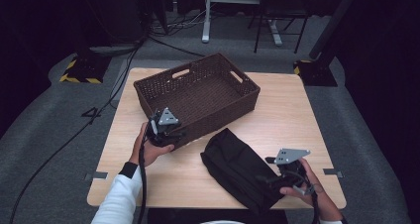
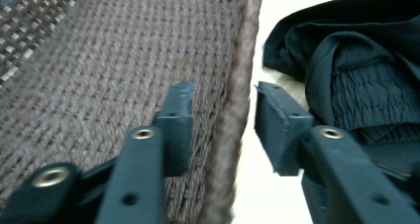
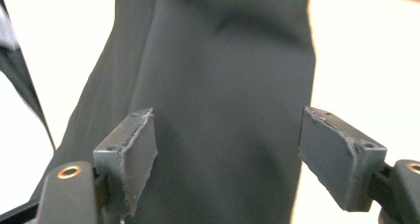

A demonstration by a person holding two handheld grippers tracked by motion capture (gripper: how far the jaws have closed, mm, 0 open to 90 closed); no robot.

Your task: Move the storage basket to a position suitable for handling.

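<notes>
Left hand-held gripper [image 2: 223, 117] straddles basket [image 1: 198, 92] wall, pads not yet pressing. Right hand-held gripper [image 3: 225, 154] wide over black garment [image 1: 237, 167]; I pinch thick fold, lift clear of rim.

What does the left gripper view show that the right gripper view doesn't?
Left gripper view: the brown woven basket, with its rim running between the left gripper jaws, one jaw inside the wall and one outside, and the garment's gathered elastic band. Right gripper view: the right gripper, jaws apart, over a smooth stretch of the black garment. Both share the black garment and the light table.
</notes>
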